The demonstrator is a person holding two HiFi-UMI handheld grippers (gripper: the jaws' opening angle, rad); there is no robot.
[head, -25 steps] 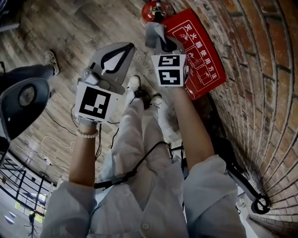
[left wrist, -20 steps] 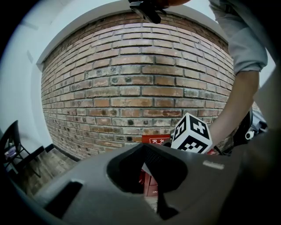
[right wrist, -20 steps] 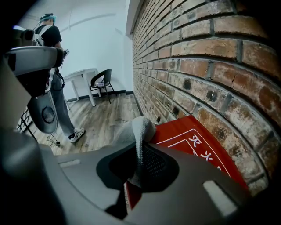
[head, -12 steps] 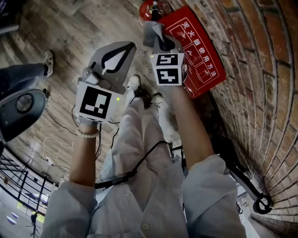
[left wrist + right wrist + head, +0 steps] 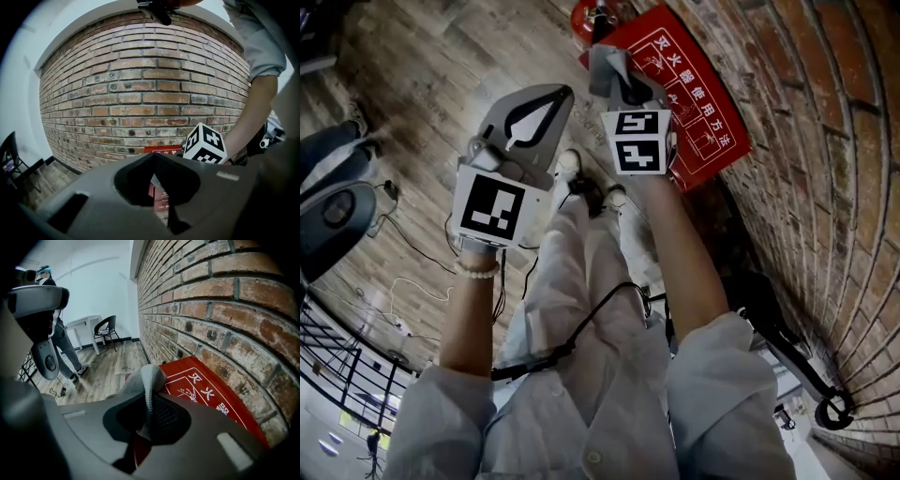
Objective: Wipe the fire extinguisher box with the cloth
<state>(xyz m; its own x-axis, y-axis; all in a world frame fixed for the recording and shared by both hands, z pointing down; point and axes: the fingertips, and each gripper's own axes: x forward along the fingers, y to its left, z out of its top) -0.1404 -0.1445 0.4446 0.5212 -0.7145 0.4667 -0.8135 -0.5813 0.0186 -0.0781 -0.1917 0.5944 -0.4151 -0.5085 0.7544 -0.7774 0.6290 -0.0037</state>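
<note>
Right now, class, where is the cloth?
The cloth is top centre in the head view, clamped in the right gripper, beside the box at the brick wall.

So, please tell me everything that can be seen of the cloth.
The cloth is grey, with a fine knitted look, soft and folded into a bunch. The right claw is shut on its lower part, and the rest sticks up beyond the tips. It sits above the red box by the brick wall. Whether it touches the box cannot be told.
</note>
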